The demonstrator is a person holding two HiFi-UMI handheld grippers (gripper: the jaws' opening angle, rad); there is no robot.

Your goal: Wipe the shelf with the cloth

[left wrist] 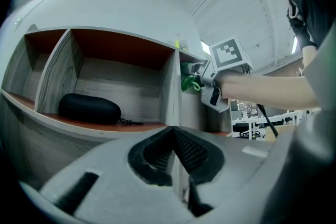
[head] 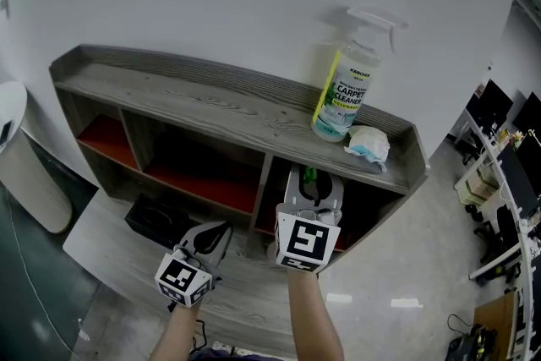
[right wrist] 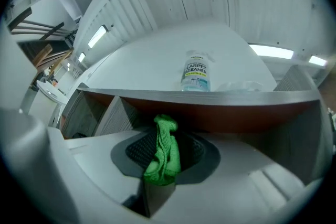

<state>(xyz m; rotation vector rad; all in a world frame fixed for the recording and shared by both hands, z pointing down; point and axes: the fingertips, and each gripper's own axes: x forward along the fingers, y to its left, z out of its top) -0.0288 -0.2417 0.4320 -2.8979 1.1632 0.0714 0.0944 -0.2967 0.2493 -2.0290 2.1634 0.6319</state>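
The right claw (right wrist: 161,173) is clamped on a bunched green cloth (right wrist: 164,148), which stands up between its jaws just in front of the shelf's (head: 211,110) right-hand opening, below the top board. The left claw (left wrist: 177,157) is closed on nothing and hangs lower, facing the middle compartment. The cloth is pinched as a narrow wad, so it could drag out of the jaws or wipe only a thin stripe once pressed on the wood. A sweep along the top board risks tipping the spray bottle (head: 345,93) or pushing off the crumpled white-and-blue wad (head: 368,144) beside it at the right end. The right compartment's interior is mostly hidden behind the claw in the head view. What the wad is cannot be told, and the black case (left wrist: 88,108) on the lower board is only partly visible from above.
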